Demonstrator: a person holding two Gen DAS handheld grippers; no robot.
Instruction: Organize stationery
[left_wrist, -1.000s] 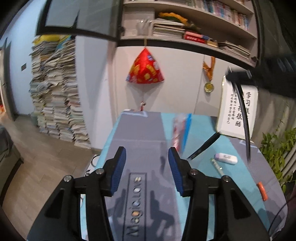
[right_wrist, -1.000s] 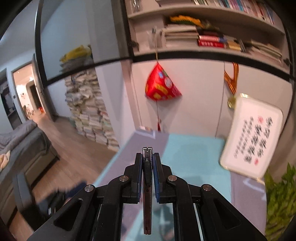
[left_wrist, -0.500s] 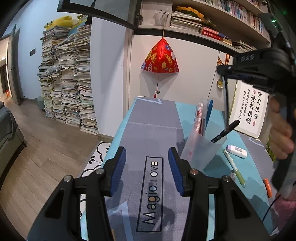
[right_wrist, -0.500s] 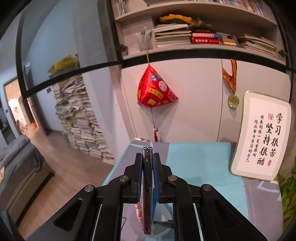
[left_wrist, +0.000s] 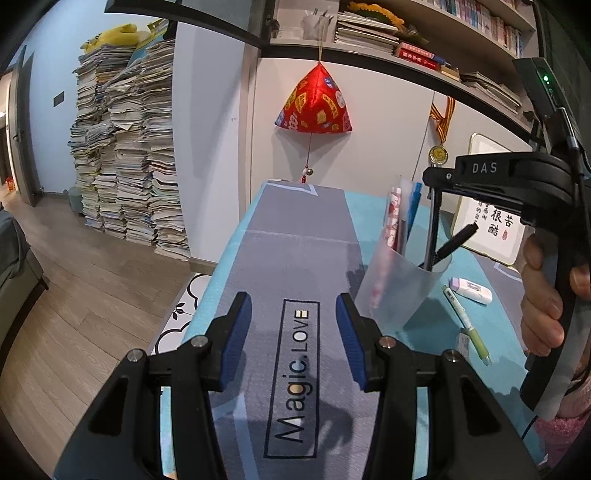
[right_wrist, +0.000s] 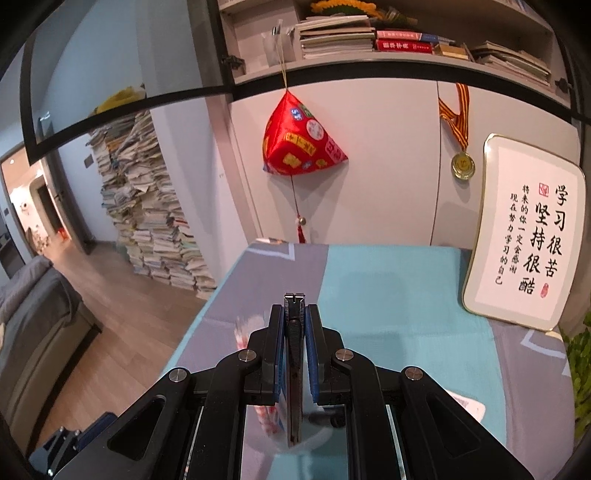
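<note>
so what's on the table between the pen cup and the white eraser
In the left wrist view, only a green pen lies between the translucent cup and the white eraser, flat on the teal cloth.

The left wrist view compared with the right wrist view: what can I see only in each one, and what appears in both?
Only the left wrist view shows the open, empty left gripper, the green pen and the white eraser lying on the table, and the hand holding the right gripper.

Only the right wrist view shows the right gripper shut on the black utility knife.

Both show the translucent pen cup and the red ornament.
</note>
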